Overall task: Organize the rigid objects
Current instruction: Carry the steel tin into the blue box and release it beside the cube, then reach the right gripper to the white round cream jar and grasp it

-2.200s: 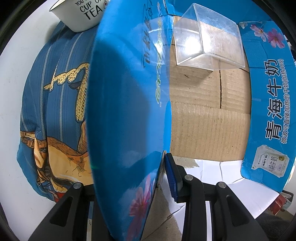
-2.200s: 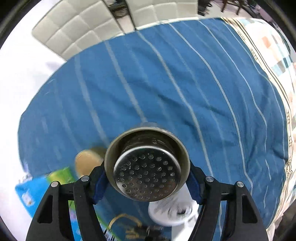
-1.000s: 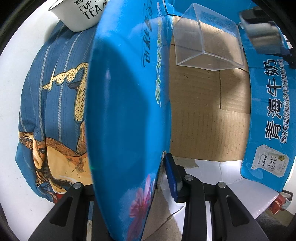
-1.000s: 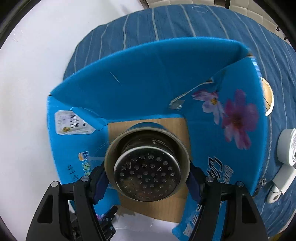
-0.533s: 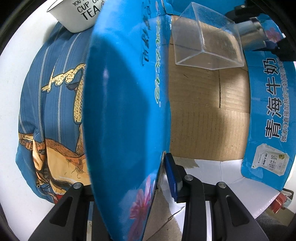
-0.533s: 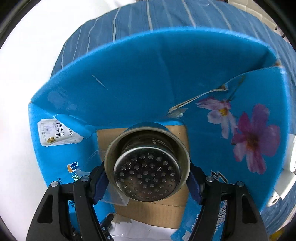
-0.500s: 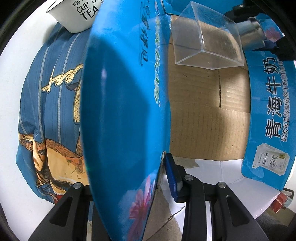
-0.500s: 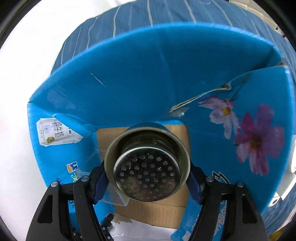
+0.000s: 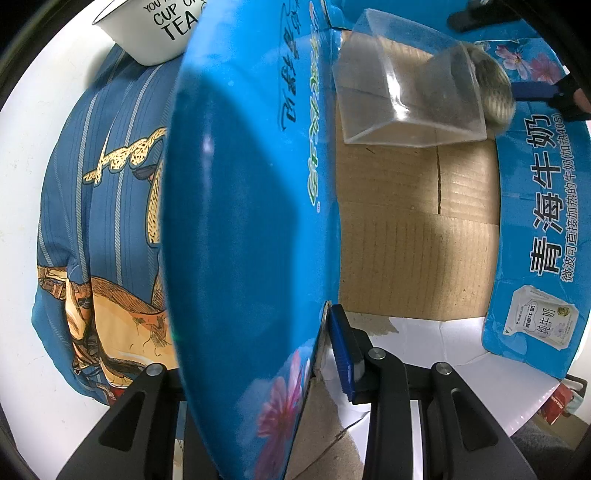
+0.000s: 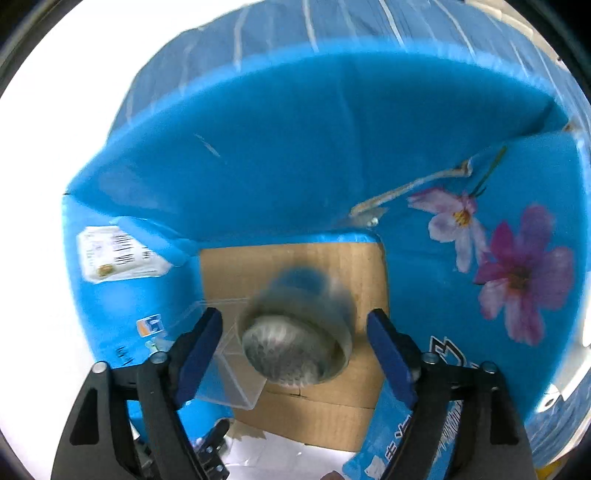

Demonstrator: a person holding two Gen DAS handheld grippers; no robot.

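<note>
My left gripper (image 9: 325, 354) is shut on the blue flap (image 9: 240, 221) of a cardboard milk box and holds it up. The box's brown floor (image 9: 417, 236) shows beside it. A clear plastic box (image 9: 406, 81) lies at its far end. My right gripper (image 10: 295, 347) is open above the box. A perforated metal strainer cup (image 10: 295, 343) is blurred, loose between the fingers and falling into the box. The cup also shows in the left wrist view (image 9: 493, 88), behind the clear box. The clear box shows under the right gripper (image 10: 229, 369).
A white cup (image 9: 155, 29) printed "CUP OF TEA" stands on the blue striped cloth (image 9: 92, 166) left of the box. The box's other flaps (image 9: 546, 206) stand up around the floor. A red item (image 9: 557, 402) lies at the right edge.
My right gripper has opened and let go of the strainer cup, which is dropping into the box beside the clear box. The left gripper has kept hold of the flap.
</note>
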